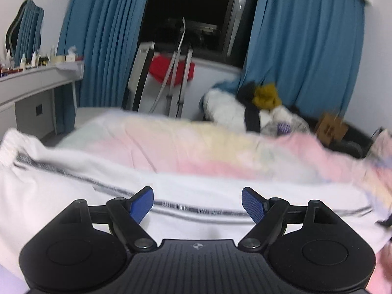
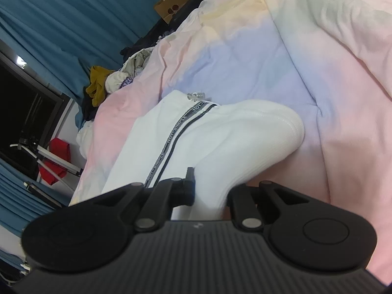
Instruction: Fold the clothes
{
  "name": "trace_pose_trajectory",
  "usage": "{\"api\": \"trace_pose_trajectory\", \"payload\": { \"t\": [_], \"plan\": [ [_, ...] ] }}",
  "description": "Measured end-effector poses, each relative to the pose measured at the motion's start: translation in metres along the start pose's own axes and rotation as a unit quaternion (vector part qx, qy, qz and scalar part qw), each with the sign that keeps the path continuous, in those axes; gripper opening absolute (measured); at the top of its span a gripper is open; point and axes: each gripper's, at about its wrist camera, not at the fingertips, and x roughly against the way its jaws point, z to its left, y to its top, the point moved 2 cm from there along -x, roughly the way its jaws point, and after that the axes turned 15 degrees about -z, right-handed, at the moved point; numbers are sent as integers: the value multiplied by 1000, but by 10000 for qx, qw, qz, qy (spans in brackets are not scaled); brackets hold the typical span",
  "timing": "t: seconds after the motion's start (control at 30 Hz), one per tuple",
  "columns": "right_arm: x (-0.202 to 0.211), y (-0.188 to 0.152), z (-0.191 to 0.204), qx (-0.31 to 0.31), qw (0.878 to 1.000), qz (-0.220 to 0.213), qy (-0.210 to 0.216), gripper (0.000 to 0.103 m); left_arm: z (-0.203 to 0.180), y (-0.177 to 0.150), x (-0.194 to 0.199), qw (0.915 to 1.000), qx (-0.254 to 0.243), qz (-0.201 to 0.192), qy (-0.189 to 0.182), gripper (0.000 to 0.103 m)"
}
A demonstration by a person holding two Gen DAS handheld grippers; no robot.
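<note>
White trousers [image 1: 73, 196] with a dark side stripe lie across a pastel bedspread [image 1: 191, 144]. My left gripper [image 1: 197, 204] hovers just above them, its blue-padded jaws wide open and empty. In the right wrist view the same white trousers [image 2: 152, 142] show their striped leg and a ribbed cuff [image 2: 276, 129]. My right gripper [image 2: 210, 191] is shut on a fold of the white fabric, which bulges up between its fingers and hides the pads.
A pile of clothes [image 1: 259, 107] sits at the bed's far side below blue curtains [image 1: 303, 44]. A dressing table [image 1: 36, 80] with bottles stands at the left. A paper bag [image 2: 171, 5] and a folded stand [image 2: 56, 161] are beside the bed.
</note>
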Motion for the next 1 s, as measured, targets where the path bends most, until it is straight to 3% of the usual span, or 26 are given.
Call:
{"api": "trace_pose_trajectory", "payload": {
  "t": [0.27,0.37,0.67,0.83,1.0],
  "plan": [
    [0,-1,3,52,10000,-53,-59,12,7,-58,-55,9952,-716,632,204,81],
    [2,-1,4,95,9999,-83,-46,12,12,-69,-62,9945,-728,725,200,82],
    [2,0,10,392,9991,-136,-106,13,18,-70,-65,9937,-740,814,202,82],
    [5,2,13,426,9989,-177,-89,13,21,-61,-54,9964,-468,689,154,82],
    [8,-1,15,383,9991,-179,-84,13,16,-67,-59,9936,-770,804,188,82]
  ]
}}
